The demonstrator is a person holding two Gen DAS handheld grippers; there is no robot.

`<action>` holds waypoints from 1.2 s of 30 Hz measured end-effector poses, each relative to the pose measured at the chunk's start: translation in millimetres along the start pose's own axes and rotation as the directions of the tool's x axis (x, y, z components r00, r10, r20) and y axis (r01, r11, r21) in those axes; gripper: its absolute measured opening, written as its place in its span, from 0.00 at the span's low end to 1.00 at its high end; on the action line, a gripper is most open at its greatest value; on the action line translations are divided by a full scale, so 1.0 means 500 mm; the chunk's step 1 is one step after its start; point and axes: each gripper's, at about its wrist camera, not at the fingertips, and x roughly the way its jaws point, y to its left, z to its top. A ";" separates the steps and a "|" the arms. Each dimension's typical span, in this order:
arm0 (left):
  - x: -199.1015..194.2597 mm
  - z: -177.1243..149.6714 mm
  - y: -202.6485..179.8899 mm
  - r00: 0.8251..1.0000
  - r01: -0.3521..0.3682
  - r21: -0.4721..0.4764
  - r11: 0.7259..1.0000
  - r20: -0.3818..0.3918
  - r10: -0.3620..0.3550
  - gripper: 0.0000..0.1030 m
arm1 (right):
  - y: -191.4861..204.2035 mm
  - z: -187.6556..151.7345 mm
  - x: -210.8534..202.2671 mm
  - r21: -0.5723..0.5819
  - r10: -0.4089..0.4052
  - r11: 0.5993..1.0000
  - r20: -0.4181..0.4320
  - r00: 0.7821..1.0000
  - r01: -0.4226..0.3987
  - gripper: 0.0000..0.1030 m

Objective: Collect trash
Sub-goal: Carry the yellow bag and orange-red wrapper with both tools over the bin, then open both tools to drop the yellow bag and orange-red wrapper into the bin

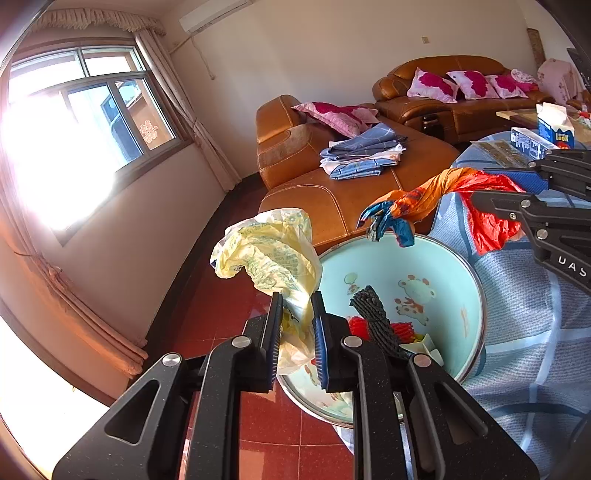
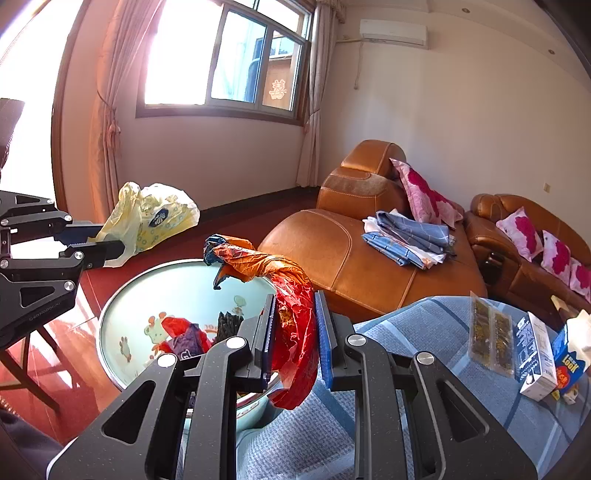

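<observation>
- While its jaws pinch the yellow bag (image 1: pixel 269 254), the left gripper (image 1: pixel 297 332) hangs just beside the basin (image 1: pixel 436 258) rim, ready to drop it in.
- Clamped on the red wrapper (image 2: pixel 295 332), the right gripper (image 2: pixel 295 328) trails it across the near rim.
- Beyond both: blue-clothed bench (image 2: pixel 424 332), open floor (image 1: pixel 221 295) alongside.

Cream plaster walls (image 2: pixel 480 110), glossy dark-red tiled floor (image 1: pixel 221 295). Wood-framed sliding window (image 2: pixel 225 59) on the far wall, strong sunlight blowing out the panes; red paper cutout on one pane. Beige tied-back curtains (image 2: pixel 107 122) on both sides of it. White wall-mounted air conditioner (image 2: pixel 394 33) near the ceiling. Tan leather sectional sofa (image 2: pixel 351 258) along the wall, pink-and-magenta floral cushions (image 2: pixel 421 195) on it, folded blue plaid bedding (image 2: pixel 406 236) on the chaise seat.
</observation>
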 end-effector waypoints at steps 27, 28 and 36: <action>0.008 -0.002 0.009 1.000 0.017 -0.025 1.000 0.007 -0.017 0.32 | 0.019 0.000 0.001 -0.038 0.013 0.999 0.000 1.000 -0.013 0.28; 0.010 -0.001 0.008 1.000 0.016 -0.024 1.000 0.007 -0.016 0.32 | 0.016 0.001 -0.002 -0.032 0.013 0.999 0.007 1.000 -0.012 0.31; 0.013 -0.003 0.014 1.000 0.009 -0.051 0.999 0.009 -0.008 0.62 | 0.002 -0.002 -0.018 0.003 0.003 1.000 0.050 0.999 -0.003 0.56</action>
